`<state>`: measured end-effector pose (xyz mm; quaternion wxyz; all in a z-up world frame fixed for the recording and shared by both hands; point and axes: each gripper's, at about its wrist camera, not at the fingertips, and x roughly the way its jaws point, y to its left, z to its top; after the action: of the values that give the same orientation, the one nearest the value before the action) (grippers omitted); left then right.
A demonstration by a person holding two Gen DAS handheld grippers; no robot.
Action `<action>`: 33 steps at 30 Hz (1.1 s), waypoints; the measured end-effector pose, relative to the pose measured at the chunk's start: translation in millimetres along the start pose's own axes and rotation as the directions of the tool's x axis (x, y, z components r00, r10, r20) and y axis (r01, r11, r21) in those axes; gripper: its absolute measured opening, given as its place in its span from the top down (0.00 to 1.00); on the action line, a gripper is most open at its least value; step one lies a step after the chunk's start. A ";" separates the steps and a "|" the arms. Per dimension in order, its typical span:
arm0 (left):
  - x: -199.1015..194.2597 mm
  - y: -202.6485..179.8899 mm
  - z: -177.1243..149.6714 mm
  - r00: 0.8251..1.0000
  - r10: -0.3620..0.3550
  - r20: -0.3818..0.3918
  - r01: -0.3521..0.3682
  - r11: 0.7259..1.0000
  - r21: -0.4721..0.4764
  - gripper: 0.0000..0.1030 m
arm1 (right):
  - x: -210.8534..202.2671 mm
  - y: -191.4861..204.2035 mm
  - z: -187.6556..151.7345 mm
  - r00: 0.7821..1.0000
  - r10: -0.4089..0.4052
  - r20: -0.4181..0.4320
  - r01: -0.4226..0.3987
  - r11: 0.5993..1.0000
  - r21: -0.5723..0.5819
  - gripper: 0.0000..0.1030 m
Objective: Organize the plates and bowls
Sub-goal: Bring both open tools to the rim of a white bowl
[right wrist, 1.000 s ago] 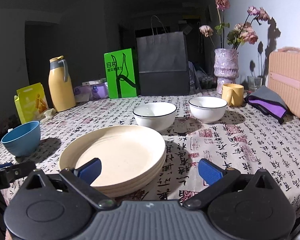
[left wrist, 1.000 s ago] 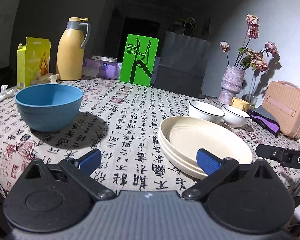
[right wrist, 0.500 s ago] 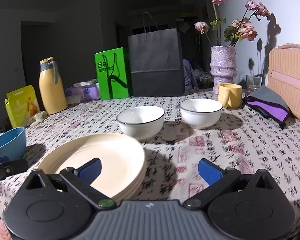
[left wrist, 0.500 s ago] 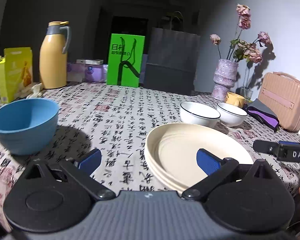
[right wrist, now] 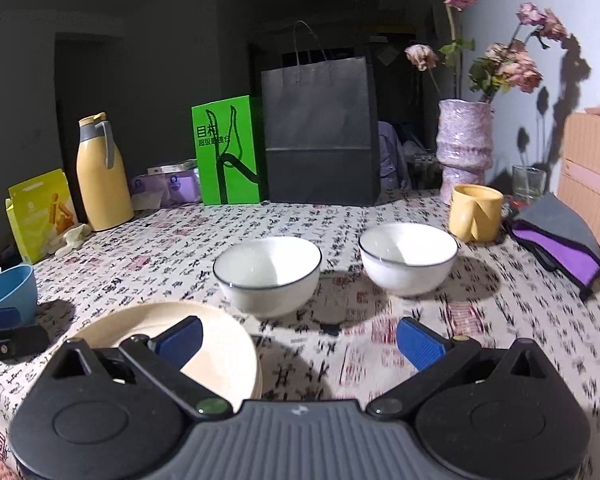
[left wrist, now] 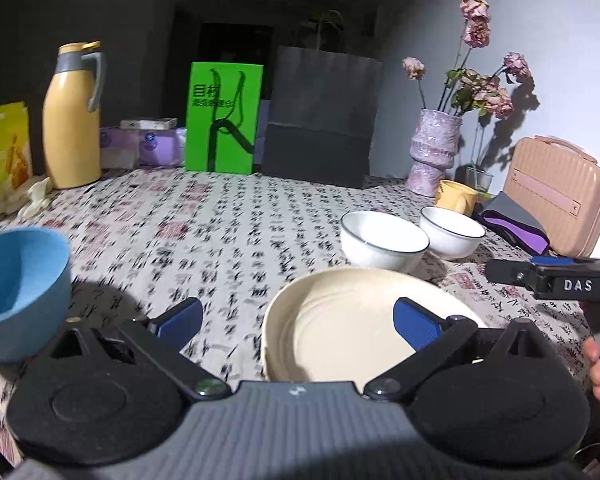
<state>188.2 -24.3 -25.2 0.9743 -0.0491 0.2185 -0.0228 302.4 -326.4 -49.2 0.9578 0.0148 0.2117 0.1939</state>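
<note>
My left gripper (left wrist: 296, 320) and right gripper (right wrist: 298, 338) hover with jaws apart and empty above the cream stacked plates (left wrist: 340, 332); two black-rimmed white ceramic bowls (right wrist: 268, 274) stand just beyond, where a careless reach risks knocking them together.

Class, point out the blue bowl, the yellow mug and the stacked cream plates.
blue bowl (left wrist: 16, 280), left wrist view, inner wall.
yellow mug (right wrist: 476, 218), right wrist view, side.
cream plates (left wrist: 340, 332), left wrist view, top plate's middle.

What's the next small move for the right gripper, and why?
Probably ease the right gripper forward toward the near white bowl. It is open and holds nothing, and that bowl sits just ahead, apart from the second bowl, so it could be nested there. The left gripper is also open, over the plates.
</note>
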 end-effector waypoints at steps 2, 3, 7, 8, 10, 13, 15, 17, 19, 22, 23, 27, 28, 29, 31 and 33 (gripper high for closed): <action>3.8 -3.3 8.3 1.000 -0.019 0.000 0.019 1.000 0.014 0.00 | 6.4 -1.5 8.6 1.000 0.018 -0.013 -0.018 1.000 0.001 0.00; 5.9 -5.2 12.9 1.000 -0.027 0.000 0.027 0.999 0.019 0.00 | 10.3 -2.4 13.1 0.999 0.031 -0.023 -0.031 1.000 0.003 0.00; 16.3 -13.3 33.2 0.999 -0.043 -0.008 0.043 0.999 0.029 0.00 | 24.4 -2.6 33.5 0.996 0.076 -0.053 -0.076 0.997 0.007 0.00; 19.3 -14.8 38.6 0.999 -0.046 -0.011 0.046 0.999 0.028 0.00 | 27.6 -2.2 39.6 0.995 0.084 -0.060 -0.084 0.996 0.006 0.00; 26.2 -17.6 48.1 0.998 -0.050 -0.025 0.051 0.999 0.020 0.00 | 34.3 -1.4 53.7 0.992 0.102 -0.079 -0.103 0.995 -0.001 0.00; 36.8 -21.7 59.8 0.998 -0.056 -0.041 0.056 0.998 0.007 0.00 | 45.4 -1.2 74.5 0.989 0.104 -0.105 -0.107 0.994 -0.018 0.00; 43.3 -24.6 65.6 0.998 -0.048 -0.047 0.049 0.999 0.002 0.00 | 54.2 -3.2 87.3 0.988 0.094 -0.119 -0.098 0.995 -0.021 0.00; 50.0 -27.2 71.7 0.998 -0.038 -0.057 0.038 0.999 -0.004 0.00 | 64.1 -6.8 97.7 0.986 0.094 -0.139 -0.096 0.995 -0.012 0.00; 57.1 -28.4 78.0 0.997 -0.033 -0.074 0.031 0.999 -0.018 0.00 | 75.6 -11.8 107.2 0.981 0.104 -0.163 -0.105 0.994 0.002 0.00; 68.4 -28.7 86.7 0.994 -0.020 -0.103 0.015 0.999 -0.052 0.00 | 92.9 -15.9 119.3 0.970 0.118 -0.212 -0.123 0.992 -0.008 0.01; 72.3 -28.4 89.1 0.994 -0.015 -0.109 0.008 0.997 -0.070 0.00 | 97.3 -16.1 121.9 0.967 0.125 -0.221 -0.133 0.991 -0.022 0.03; 90.2 -29.4 97.1 0.990 0.016 -0.138 -0.034 0.991 -0.132 0.00 | 117.4 -15.2 135.2 0.959 0.138 -0.248 -0.160 0.984 -0.073 0.06; 95.0 -30.1 98.2 0.989 0.027 -0.149 -0.048 0.989 -0.139 0.00 | 124.1 -15.5 138.4 0.955 0.141 -0.260 -0.166 0.983 -0.078 0.08; 100.4 -30.7 99.1 0.986 0.040 -0.164 -0.064 0.988 -0.144 0.00 | 131.2 -15.6 140.6 0.952 0.138 -0.274 -0.166 0.983 -0.081 0.12; 110.9 -32.8 99.8 0.980 0.068 -0.189 -0.096 0.985 -0.142 0.00 | 147.6 -14.8 143.4 0.944 0.109 -0.313 -0.145 0.985 -0.093 0.17; 121.0 -33.3 100.7 0.974 0.089 -0.208 -0.122 0.981 -0.148 0.00 | 162.8 -13.6 143.3 0.935 0.099 -0.339 -0.141 0.985 -0.102 0.22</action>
<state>339.8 -56.8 17.7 0.9400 -0.1128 0.3192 0.0419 502.2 -269.9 14.6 0.8936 -0.0650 0.3566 0.2646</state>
